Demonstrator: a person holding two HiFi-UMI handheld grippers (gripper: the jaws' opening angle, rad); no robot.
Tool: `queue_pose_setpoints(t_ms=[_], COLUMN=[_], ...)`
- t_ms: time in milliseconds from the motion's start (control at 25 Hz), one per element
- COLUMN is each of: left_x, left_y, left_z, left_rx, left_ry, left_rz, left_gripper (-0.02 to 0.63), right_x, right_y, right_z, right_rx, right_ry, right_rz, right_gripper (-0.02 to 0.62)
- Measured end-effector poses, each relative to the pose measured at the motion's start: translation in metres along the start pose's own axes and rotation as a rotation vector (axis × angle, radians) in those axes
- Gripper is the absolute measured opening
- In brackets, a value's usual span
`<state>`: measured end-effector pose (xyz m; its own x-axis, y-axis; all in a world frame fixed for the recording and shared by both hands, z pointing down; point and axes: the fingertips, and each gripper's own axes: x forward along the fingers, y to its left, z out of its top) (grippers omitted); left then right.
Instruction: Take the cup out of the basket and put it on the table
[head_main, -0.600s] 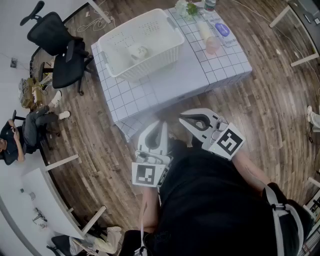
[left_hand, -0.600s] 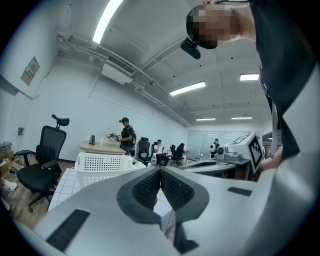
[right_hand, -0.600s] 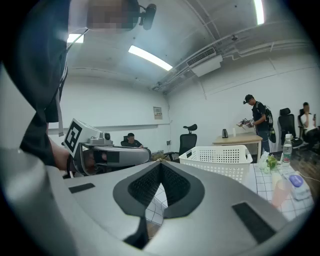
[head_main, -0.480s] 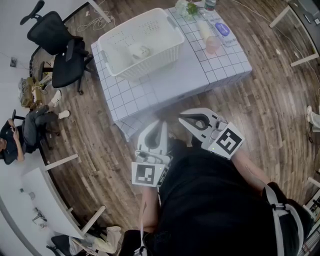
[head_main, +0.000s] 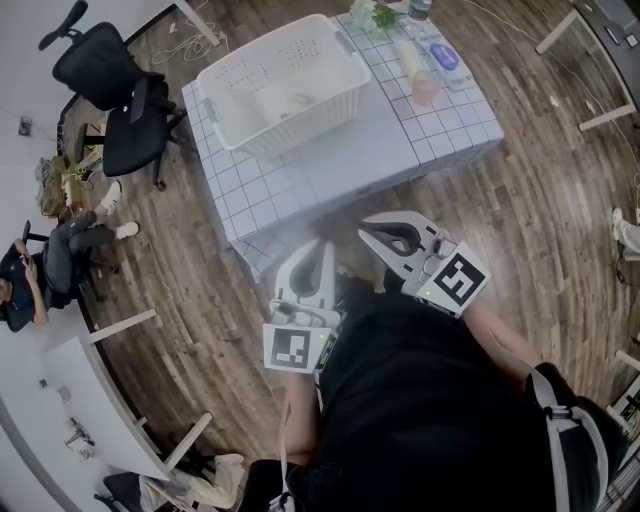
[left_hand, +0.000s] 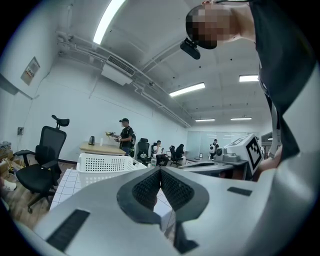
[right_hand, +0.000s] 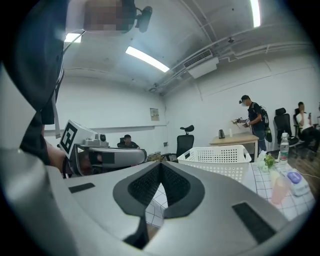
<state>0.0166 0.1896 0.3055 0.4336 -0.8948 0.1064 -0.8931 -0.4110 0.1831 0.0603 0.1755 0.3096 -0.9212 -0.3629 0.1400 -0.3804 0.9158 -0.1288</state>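
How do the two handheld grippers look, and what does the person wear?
The left tongs and right tongs are light grey wedge-shaped shells with black ribbed pads. Each carries a white cube with black square markers. The person wears a black top.

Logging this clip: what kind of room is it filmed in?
Most likely an open-plan office or lab: black office chairs on a wood floor, ceiling strip lights, and people around desks behind the grid-covered table with the white basket.

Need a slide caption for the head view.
Left gripper and right gripper, both shut, held short of the table; cup inside white basket.
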Motion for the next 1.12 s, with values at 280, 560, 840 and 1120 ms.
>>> queue_pose_setpoints(t_ms=[280,560,840,1120], left_x=[-0.007,-0.023,-0.035,-0.031], left_y=[0.004,0.020,0.037,0.044], left_z=[0.004,0.000,-0.006,-0.003], left_rx=[-0.013,-0.027,-0.036,-0.046], left_ry=[0.006,0.005,0.013,0.009], left_rz=[-0.004,-0.038,-0.075,-0.082], left_gripper=[0.009,0.009,0.009,0.009], right_x=[0.011,0.028,0.037,0.033], right_y=[0.008,0.018,0.019,0.010], right_z=[-0.002,-0.006,0.000,-0.007], right_rx=[0.004,-0.033,-0.052,-0.034], right_ry=[0.018,0.044,0.035,0.078], right_rz=[-0.025,-0.081,-0.157,-0.184], right_gripper=[0.015,0.015,0.015,0.015])
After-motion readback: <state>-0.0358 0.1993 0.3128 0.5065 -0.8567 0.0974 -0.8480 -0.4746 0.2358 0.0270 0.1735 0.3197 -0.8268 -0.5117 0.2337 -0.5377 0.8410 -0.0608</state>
